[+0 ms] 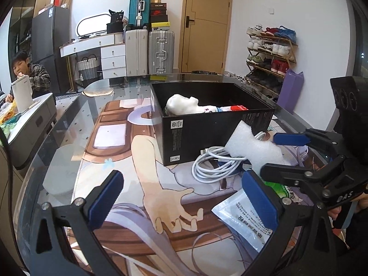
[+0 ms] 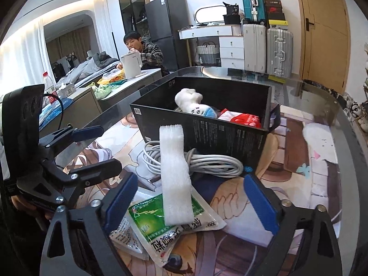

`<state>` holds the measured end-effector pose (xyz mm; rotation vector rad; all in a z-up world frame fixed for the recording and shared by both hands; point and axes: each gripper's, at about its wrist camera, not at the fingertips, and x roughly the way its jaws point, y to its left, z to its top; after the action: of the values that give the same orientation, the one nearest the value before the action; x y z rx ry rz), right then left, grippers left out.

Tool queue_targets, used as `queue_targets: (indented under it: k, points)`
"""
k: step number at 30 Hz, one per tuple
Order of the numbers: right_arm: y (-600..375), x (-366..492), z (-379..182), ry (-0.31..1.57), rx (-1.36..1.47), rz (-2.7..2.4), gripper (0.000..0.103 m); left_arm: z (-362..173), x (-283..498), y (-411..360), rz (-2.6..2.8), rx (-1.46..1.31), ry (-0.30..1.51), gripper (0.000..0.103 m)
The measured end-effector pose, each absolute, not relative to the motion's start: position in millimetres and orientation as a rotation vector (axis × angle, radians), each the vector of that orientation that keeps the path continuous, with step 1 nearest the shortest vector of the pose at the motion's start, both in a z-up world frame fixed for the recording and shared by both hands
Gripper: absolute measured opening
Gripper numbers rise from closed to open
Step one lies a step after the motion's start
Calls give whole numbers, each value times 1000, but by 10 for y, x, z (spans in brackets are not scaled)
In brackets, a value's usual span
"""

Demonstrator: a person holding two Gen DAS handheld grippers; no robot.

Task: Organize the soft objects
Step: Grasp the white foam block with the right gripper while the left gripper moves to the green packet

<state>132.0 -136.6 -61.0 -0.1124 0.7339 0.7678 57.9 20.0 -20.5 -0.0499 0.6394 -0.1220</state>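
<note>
Box [image 2: 230,142] one, foam strip [image 2: 176,177] one, packets [image 2: 161,230] two

Far ahead: teal hard-shell suitcase [image 1: 139,7] stacked above silver ribbed suitcase [image 1: 161,53]; wooden shoe rack [image 1: 271,53] seen ahead-right.

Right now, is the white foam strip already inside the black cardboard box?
No, the white foam strip lies outside the black cardboard box, draped over the coiled white cable.

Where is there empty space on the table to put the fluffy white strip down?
Bare mat lies left of the black box, around the printed hand, and right of the box in the right wrist view. It is crowded in front of the box: white cable, foam strip, green packet.
</note>
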Motion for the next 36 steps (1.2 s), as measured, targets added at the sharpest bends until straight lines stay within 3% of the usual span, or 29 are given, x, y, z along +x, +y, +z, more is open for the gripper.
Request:
queue_targets:
  k: [9,15,16,36]
  points:
    - [-1239,1288,-685,768,-124,845,63,-205,574,199,-125,-48,643,103]
    - [-1223,1197,-682,745,-142,846,33,-203,570,191,-130,-47,642,103]
    - [-1235,1183,-662,736,-148,842,22,-202,569,191,-131,-47,642,103]
    - [-1895,965,-90,593,-114,715,22,-148,635,-430,-300,57,718,103]
